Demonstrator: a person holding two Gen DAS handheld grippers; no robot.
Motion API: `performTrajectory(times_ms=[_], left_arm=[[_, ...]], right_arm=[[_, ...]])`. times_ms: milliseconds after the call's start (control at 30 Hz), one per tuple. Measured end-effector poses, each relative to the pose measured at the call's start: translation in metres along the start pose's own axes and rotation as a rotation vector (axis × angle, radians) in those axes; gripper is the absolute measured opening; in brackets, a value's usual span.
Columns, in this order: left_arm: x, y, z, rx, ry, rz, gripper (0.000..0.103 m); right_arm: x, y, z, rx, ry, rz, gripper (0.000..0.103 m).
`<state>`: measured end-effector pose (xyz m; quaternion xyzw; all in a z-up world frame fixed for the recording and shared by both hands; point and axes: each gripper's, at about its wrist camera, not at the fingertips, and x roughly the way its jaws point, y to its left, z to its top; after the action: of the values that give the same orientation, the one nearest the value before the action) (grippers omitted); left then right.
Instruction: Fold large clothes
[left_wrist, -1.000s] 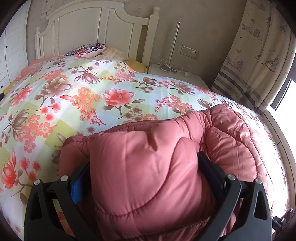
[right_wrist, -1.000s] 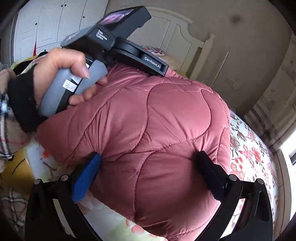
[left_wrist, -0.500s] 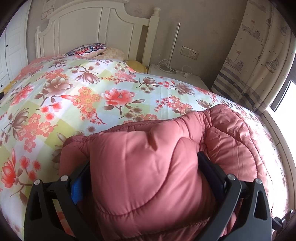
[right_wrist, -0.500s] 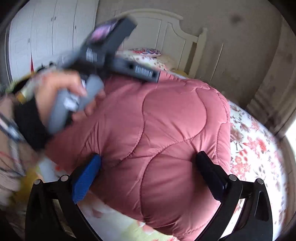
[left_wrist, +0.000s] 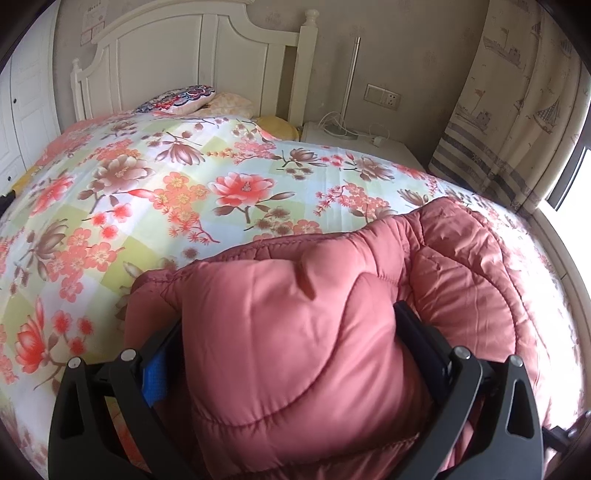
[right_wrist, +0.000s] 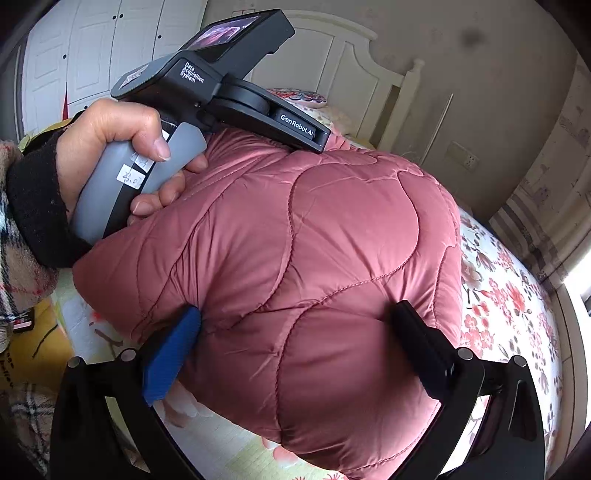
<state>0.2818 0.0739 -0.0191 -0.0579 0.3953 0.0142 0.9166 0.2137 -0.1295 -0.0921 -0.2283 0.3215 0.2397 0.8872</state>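
Pink quilted jacket (left_wrist: 295, 350) bundled on the floral bedspread (left_wrist: 166, 192), left gripper (left_wrist: 288, 347) and right gripper (right_wrist: 295, 343) each clamped across a thick fold; looks puffy, light, slick and springy, so best gripped deep at stitched seams

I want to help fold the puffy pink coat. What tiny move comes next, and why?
Probably lower both grippers together to lay the pink coat flat on the flowery bedspread. The left gripper and right gripper each have a thick bunch between their fingers, and the coat looks bundled, not flat.
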Motion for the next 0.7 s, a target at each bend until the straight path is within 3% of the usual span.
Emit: performTrajectory(times_ms=[67, 133, 233, 267, 333, 400, 533, 667, 700], left_arm=[[-0.003, 0.0, -0.003, 0.001, -0.006, 0.013, 0.101], [-0.005, 0.003, -0.005, -0.013, -0.01, 0.012, 0.101], [-0.007, 0.005, -0.007, -0.025, -0.014, 0.005, 0.101], [-0.006, 0.006, -0.006, -0.026, -0.012, 0.002, 0.101], [-0.006, 0.008, -0.005, -0.031, -0.006, -0.024, 0.101], [-0.016, 0.014, -0.003, -0.049, 0.009, -0.056, 0.101], [-0.057, 0.053, -0.019, -0.189, -0.022, -0.159, 0.101], [-0.072, 0.09, -0.052, -0.275, 0.039, -0.262, 0.101], [-0.068, 0.096, -0.062, -0.286, 0.075, -0.319, 0.101]], right_arm=[[-0.012, -0.009, 0.007, 0.03, -0.017, 0.038, 0.098], [-0.033, -0.025, 0.017, 0.084, -0.087, 0.054, 0.098], [-0.036, -0.054, 0.027, 0.153, -0.129, -0.004, 0.098], [-0.029, -0.064, 0.028, 0.186, -0.115, -0.003, 0.098], [0.01, -0.084, 0.023, 0.269, 0.008, 0.072, 0.098], [0.03, -0.09, 0.012, 0.313, 0.026, 0.122, 0.099], [0.013, -0.103, 0.009, 0.339, 0.026, 0.157, 0.099], [0.003, -0.129, -0.006, 0.49, 0.016, 0.25, 0.099], [0.006, -0.138, -0.012, 0.535, 0.029, 0.291, 0.099]])
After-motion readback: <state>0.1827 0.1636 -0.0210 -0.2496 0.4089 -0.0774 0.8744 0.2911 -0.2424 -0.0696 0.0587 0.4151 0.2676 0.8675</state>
